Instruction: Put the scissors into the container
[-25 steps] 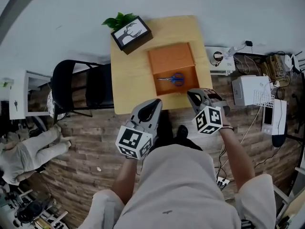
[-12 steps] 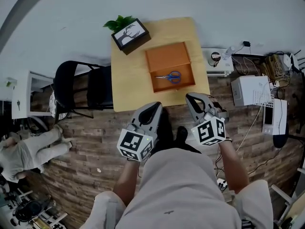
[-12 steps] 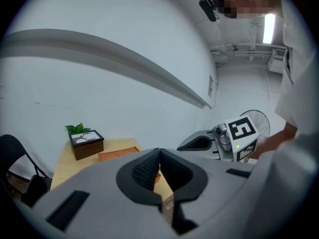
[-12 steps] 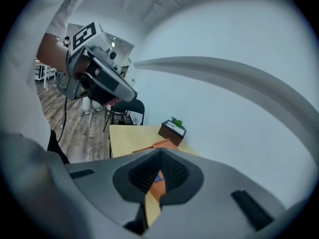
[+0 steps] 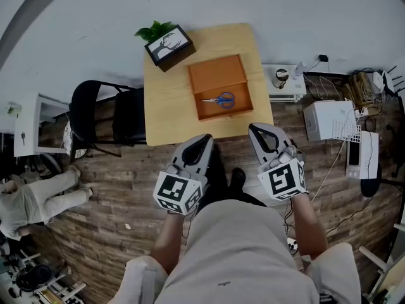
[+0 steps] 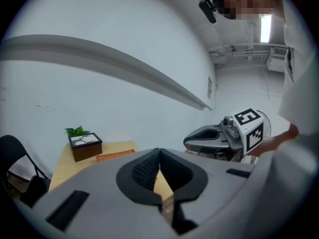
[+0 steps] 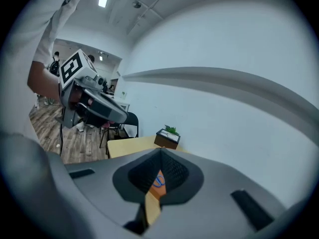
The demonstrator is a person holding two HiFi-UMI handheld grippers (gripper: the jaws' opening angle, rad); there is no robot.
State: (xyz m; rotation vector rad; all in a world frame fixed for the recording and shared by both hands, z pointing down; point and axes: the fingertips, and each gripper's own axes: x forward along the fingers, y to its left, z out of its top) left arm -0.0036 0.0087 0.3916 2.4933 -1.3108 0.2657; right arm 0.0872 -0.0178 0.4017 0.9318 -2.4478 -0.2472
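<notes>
The blue-handled scissors (image 5: 219, 99) lie flat inside the orange container (image 5: 218, 78) on the wooden table (image 5: 166, 106). Both grippers hang over the floor in front of the table's near edge, apart from the container. My left gripper (image 5: 205, 139) is shut with nothing between its jaws, and its tips meet (image 6: 159, 151). My right gripper (image 5: 256, 129) is also shut and empty (image 7: 160, 151). Below its closed tips, in the right gripper view, a bit of the scissors (image 7: 158, 181) and the container (image 7: 154, 192) shows. The left gripper view catches the container's edge (image 6: 114, 157).
A dark box with a tree picture and a green plant (image 5: 166, 43) stands on the table's far left corner. A black chair (image 5: 104, 116) is left of the table. White appliances (image 5: 329, 119) and cables lie on the floor at the right. A person (image 5: 31, 201) is at the far left.
Both grippers have drawn back from the table's near edge toward my body, the right one most. The scissors stay in the container.
</notes>
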